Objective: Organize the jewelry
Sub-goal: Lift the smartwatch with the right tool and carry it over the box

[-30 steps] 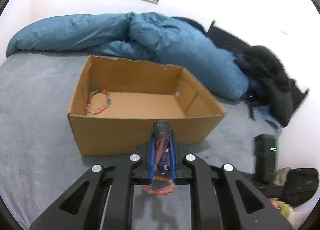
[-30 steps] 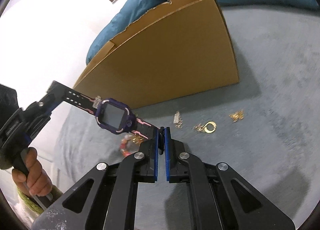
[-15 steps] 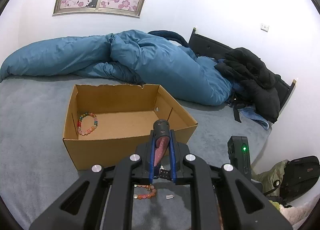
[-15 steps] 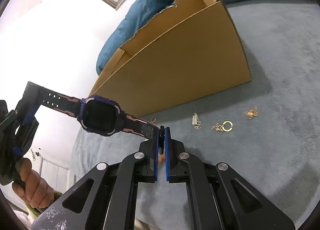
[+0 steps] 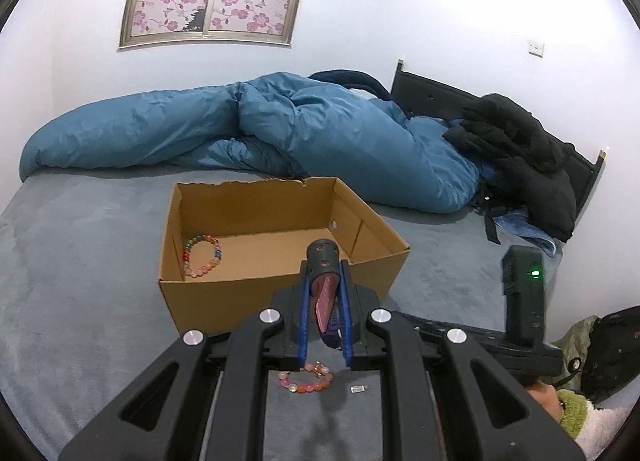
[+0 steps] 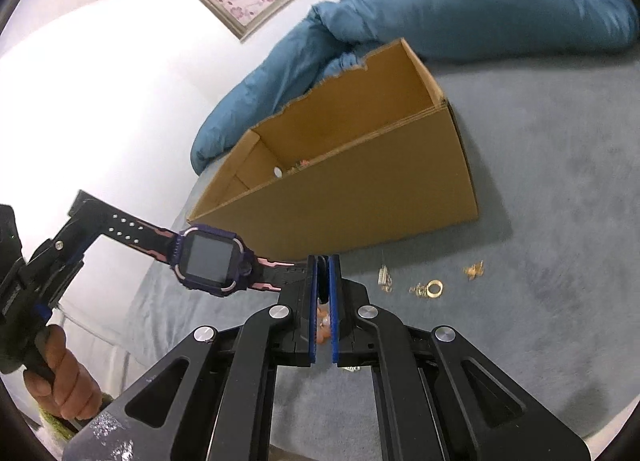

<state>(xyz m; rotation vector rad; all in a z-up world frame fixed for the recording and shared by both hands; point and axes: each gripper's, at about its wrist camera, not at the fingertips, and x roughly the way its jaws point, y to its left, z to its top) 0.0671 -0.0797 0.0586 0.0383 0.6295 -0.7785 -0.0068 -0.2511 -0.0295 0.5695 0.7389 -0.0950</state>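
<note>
A purple and pink smartwatch [image 6: 210, 259] hangs stretched between both grippers above the grey bed. My left gripper [image 5: 324, 273] is shut on one strap end [image 5: 325, 297]; it shows at the left in the right wrist view [image 6: 80, 217]. My right gripper [image 6: 323, 261] is shut on the other strap end. An open cardboard box [image 5: 280, 285] stands just beyond, with a multicoloured bead bracelet [image 5: 201, 255] inside at its left. A pink bead bracelet [image 5: 306, 377] and a small silver charm [image 5: 357, 389] lie on the bed below my left gripper.
Small gold pieces [image 6: 430, 288] lie on the grey bedcover [image 6: 540, 301] in front of the box [image 6: 360, 205]. A blue duvet [image 5: 260, 133] lies behind the box. Black clothes [image 5: 520, 149] are piled at the headboard on the right.
Both grippers have risen with the watch held between them, so the box looks smaller and lower. The right wrist view now sees into the box.
</note>
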